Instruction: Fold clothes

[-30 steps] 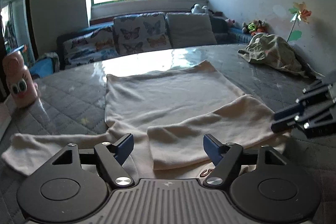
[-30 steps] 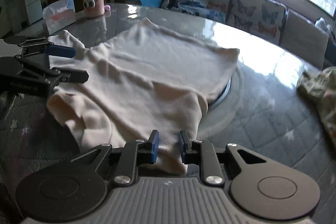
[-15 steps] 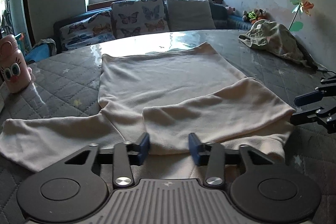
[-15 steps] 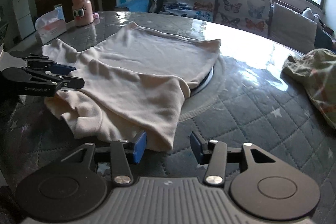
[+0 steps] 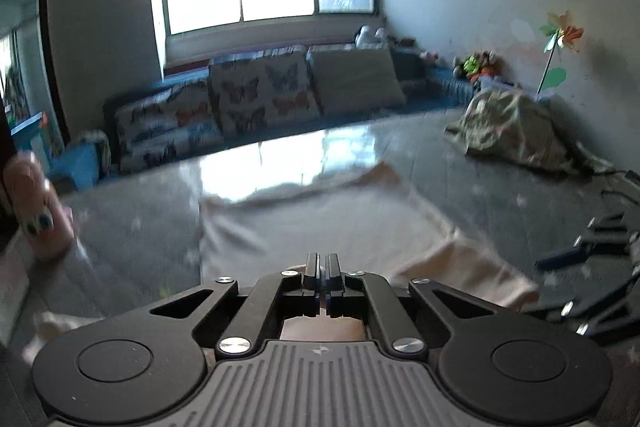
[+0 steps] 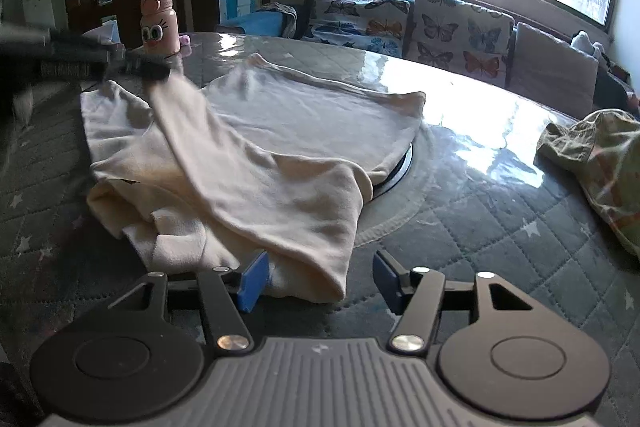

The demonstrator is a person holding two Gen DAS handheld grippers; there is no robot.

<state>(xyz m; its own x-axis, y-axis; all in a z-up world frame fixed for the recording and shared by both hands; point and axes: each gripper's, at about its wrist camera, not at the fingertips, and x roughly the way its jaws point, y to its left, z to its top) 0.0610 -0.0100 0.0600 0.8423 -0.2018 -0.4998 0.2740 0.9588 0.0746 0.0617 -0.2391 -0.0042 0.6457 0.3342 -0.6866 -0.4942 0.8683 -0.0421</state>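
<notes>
1. Two grippers work one cream garment [image 6: 280, 147] spread on the quilted table [image 6: 500, 227].
2. Left gripper [image 5: 322, 281] – jaws together, apparently pinching a fabric edge – lifts a sleeve.
3. Right gripper [image 6: 318, 281], jaws opening, grips nothing – the folded sleeve's end lies between them, long axis running away leftward.

Two grippers are counted: the left gripper [image 5: 322, 281], jaws together, and the right gripper [image 6: 320, 281], jaws opening. One cream sweater [image 6: 288, 131] is recorded ahead of the right jaws, and one olive garment [image 6: 596, 155] well to their right. One pink bottle [image 6: 159, 21] is noted far ahead to their left. Two butterfly cushions [image 6: 464, 29] and one plain cushion [image 6: 554, 65] are counted beyond. One paper pinwheel [image 5: 562, 35] is seen.
</notes>
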